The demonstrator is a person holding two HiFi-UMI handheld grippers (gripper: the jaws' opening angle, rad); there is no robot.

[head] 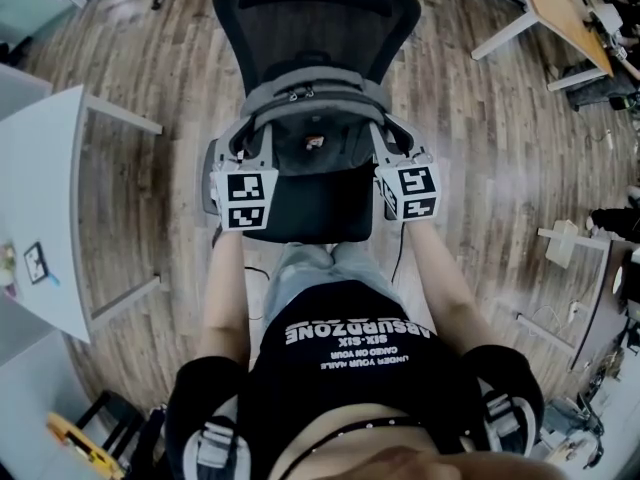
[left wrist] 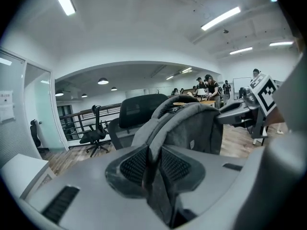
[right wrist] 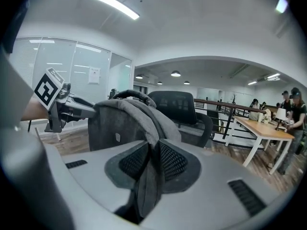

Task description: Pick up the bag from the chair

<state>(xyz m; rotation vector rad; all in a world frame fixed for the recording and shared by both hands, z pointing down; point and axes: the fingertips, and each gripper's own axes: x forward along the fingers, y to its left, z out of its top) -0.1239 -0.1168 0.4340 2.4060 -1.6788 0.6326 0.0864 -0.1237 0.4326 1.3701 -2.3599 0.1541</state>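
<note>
A grey backpack point(head: 312, 118) hangs over the seat of a black office chair point(head: 312, 13), held at both sides. My left gripper point(head: 252, 153) is shut on the bag's left shoulder strap point(left wrist: 152, 169), which runs pinched between the two ribbed pads point(left wrist: 134, 166). My right gripper point(head: 392, 158) is shut on the other strap point(right wrist: 149, 176) in the same way, its pads point(right wrist: 171, 161) pressing the grey fabric. The bag's body point(left wrist: 192, 123) rises ahead of the left jaws, and the bag point(right wrist: 122, 121) also fills the space ahead of the right jaws. Each gripper view shows the other gripper's marker cube beyond the bag.
The chair's black seat point(head: 312, 208) lies under the bag. A white desk point(head: 45, 198) stands at the left and a wooden table point(head: 570, 13) at the upper right, on wood flooring. Other office chairs point(left wrist: 96, 133) and people point(left wrist: 208, 85) are far off in the room.
</note>
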